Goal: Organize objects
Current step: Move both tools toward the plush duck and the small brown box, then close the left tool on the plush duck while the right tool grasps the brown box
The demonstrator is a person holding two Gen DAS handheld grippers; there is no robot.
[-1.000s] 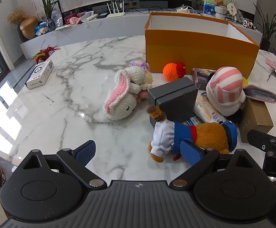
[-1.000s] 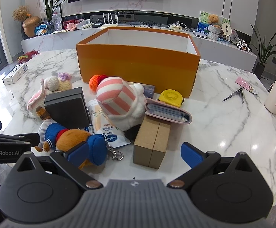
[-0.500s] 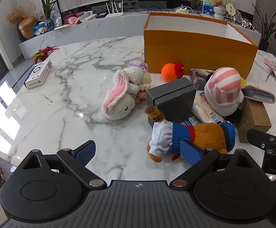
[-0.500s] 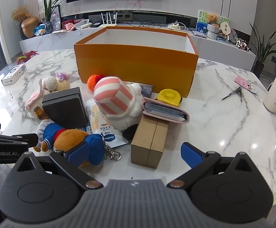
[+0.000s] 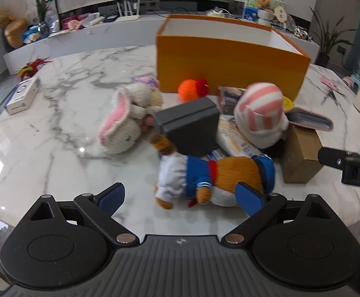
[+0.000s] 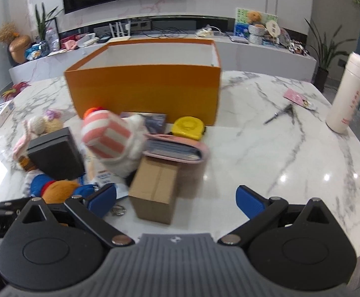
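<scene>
Left wrist view: the marble tabletop (image 5: 63, 113) is seen carrying an open orange box (image 5: 229, 59), empty as far as can be seen, with the clutter heaped just in front of it. The left hand-held gripper (image 5: 180, 195) is spread wide and empty, its right pad beside the sailor plush (image 5: 214, 175). The right hand-held gripper (image 6: 176, 198) is likewise wide open and empty, lined up on the brown carton (image 6: 155, 188). The carton would best be gripped across its narrow sides and lifted straight, since a pink wallet (image 6: 177, 148) rests on it. Open tabletop is left to the right; the near edge lies close.
</scene>
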